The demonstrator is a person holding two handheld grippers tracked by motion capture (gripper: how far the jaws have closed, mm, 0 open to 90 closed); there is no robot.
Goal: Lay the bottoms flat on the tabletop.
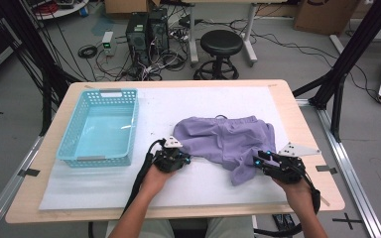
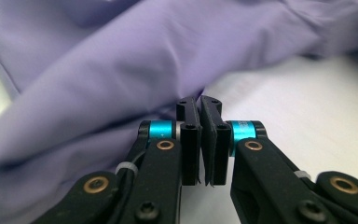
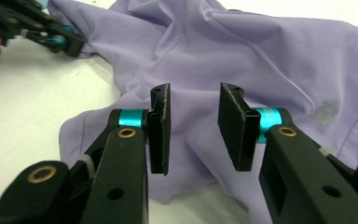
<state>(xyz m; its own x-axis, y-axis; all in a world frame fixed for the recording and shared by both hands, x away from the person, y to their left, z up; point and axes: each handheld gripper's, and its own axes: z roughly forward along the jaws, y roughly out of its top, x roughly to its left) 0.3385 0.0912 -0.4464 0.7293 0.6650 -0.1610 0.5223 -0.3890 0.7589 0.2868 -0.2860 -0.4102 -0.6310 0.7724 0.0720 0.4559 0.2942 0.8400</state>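
A: High view. Where is the garment?
B: Purple garment [image 1: 226, 141] lies crumpled right of centre on the white sheet [image 1: 104, 186] covering the bench [image 1: 39, 166]; blue basket [image 1: 99, 128] to its left. Left gripper [image 1: 179, 158] at its left edge, right gripper [image 1: 259, 161] at its near right fold.

A: Left gripper view?
B: Jaws almost together; whether they pinch the cloth edge, cannot tell.

A: Right gripper view?
B: Jaws stand partly apart above the cloth, gripping nothing.
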